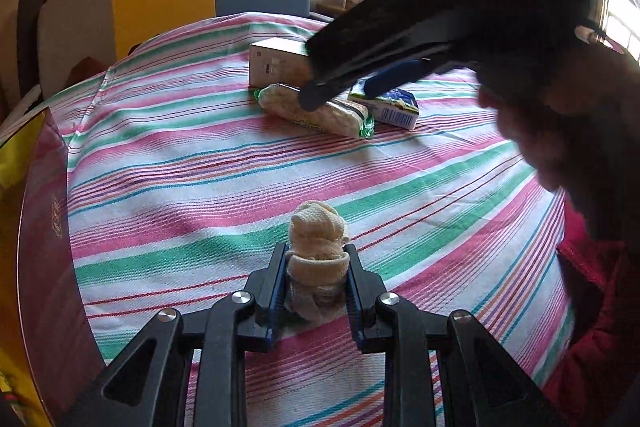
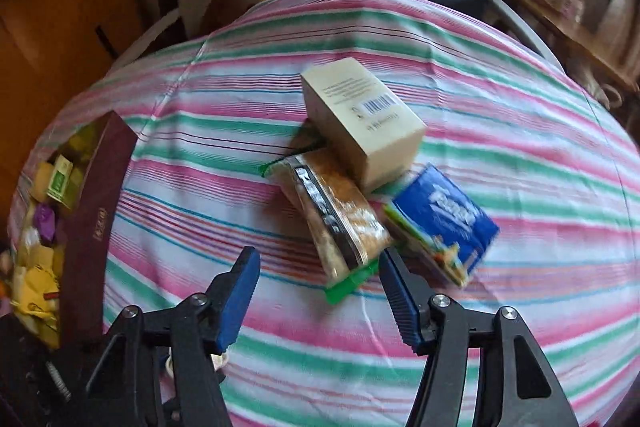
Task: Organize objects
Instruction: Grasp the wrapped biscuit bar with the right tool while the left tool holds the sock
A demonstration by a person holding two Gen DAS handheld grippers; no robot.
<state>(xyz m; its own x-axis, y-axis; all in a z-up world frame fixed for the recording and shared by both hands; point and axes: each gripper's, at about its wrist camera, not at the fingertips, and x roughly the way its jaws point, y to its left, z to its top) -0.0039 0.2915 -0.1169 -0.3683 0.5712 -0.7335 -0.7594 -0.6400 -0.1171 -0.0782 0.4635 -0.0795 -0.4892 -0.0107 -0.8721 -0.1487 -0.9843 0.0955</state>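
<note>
1. Left gripper [image 1: 317, 269] pinches a cream rolled cloth [image 1: 318, 251] between its blue pads; the roll stands upright, its lower end touching the striped tablecloth [image 1: 180, 179].
2. Right gripper [image 2: 318, 291] has its jaws apart with nothing between the pads; the green end of a snack packet [image 2: 336, 223] lies just beyond them, near the right finger.
3. Snack packet lies flat near the table's middle, touching a cream box [image 2: 360, 123] behind it.
4. Blue carton [image 2: 444, 223] lies just beside the packet, on its right in the right wrist view.
5. Dark red bin [image 2: 100, 219] sits at the table's left edge, holding yellow, green and purple packets [image 2: 40, 259].
6. Red sleeve [image 1: 600, 307] shows at the right edge of the left wrist view.
</note>
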